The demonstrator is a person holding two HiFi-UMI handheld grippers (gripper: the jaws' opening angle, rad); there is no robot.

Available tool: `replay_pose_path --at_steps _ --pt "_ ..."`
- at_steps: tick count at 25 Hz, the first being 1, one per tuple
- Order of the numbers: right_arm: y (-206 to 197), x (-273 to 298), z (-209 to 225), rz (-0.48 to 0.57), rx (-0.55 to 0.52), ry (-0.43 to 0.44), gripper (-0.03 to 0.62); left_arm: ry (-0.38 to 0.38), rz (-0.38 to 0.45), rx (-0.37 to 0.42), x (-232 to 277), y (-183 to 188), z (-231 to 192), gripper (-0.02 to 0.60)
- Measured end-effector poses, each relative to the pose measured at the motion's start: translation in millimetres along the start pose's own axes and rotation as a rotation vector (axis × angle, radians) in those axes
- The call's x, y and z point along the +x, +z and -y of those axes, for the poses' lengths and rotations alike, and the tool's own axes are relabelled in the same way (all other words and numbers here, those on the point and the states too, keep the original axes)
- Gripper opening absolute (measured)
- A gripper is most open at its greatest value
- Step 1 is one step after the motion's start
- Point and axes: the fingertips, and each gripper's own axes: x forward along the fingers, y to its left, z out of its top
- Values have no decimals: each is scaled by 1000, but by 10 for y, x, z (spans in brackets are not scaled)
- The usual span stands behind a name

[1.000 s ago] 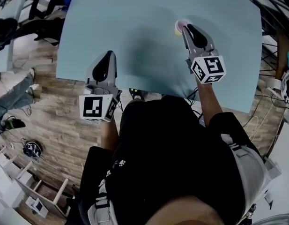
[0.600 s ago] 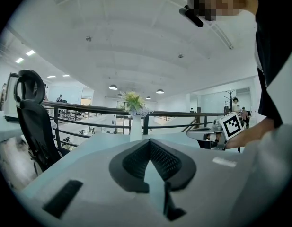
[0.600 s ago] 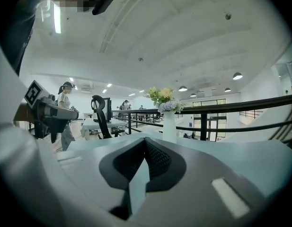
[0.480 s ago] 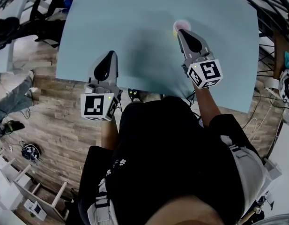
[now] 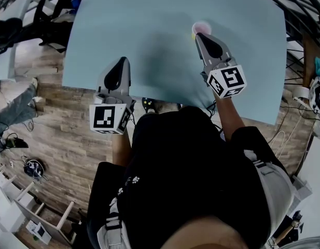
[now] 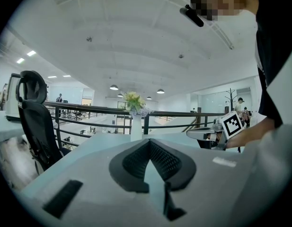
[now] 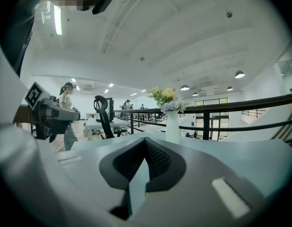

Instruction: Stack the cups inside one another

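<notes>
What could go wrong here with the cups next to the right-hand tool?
The right gripper has its fingers shut on nothing, with its tip close by the cups; a push forward may knock or shove them instead of picking one up. It also hides part of them from above, so aiming could be off.

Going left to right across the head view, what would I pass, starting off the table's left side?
black office chair → left gripper → right gripper. The cups sit right at the right gripper's tip, so they are left out of the order.
</notes>
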Motion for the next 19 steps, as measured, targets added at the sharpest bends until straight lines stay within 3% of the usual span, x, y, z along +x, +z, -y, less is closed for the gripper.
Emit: replay_pose_path --at_steps 19 --pt "7 -72 -4 4 6 9 11 6 18 5 -18 43 80 -8"
